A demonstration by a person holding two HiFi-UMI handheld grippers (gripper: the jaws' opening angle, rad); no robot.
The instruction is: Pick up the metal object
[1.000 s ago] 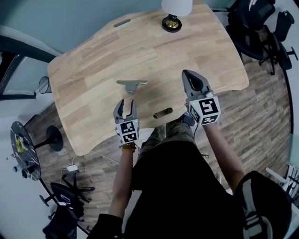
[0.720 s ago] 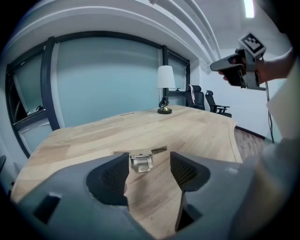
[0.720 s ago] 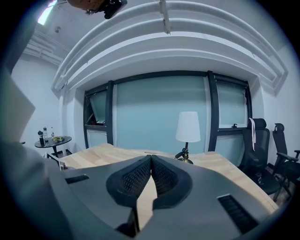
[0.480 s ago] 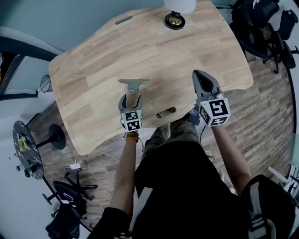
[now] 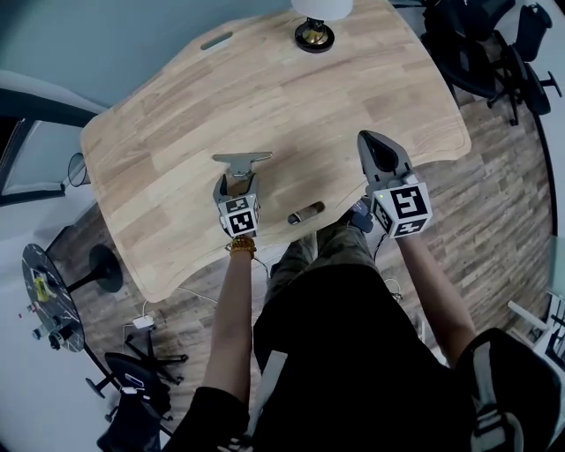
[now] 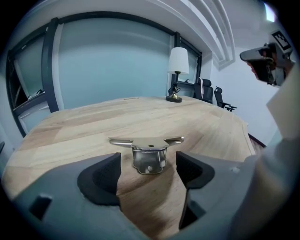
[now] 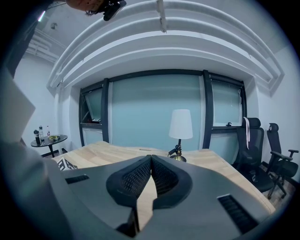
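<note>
The metal object (image 5: 240, 161), a shiny bracket with two flat wings, lies on the wooden table (image 5: 159, 132). My left gripper (image 5: 237, 184) sits right behind it, low over the table. In the left gripper view the bracket (image 6: 148, 152) lies just ahead of the left gripper (image 6: 149, 169), level with the tips of its dark pads (image 6: 104, 176), and neither pad touches it. These jaws are opening. My right gripper (image 5: 371, 143) hovers over the table's right front part, shut with nothing in it; in its own view the right gripper (image 7: 151, 163) has its pads pressed together.
A lamp (image 5: 312, 26) with a white shade stands at the table's far edge, also seen as the lamp (image 7: 180, 126). A dark slot (image 5: 305, 213) is cut near the front edge. Black office chairs (image 5: 477, 53) stand at the right, a small round side table (image 5: 44, 291) at the left.
My left gripper has moved forward across the table up to the metal bracket, and its jaws have spread wider. The right gripper has stayed shut and barely shifted.
</note>
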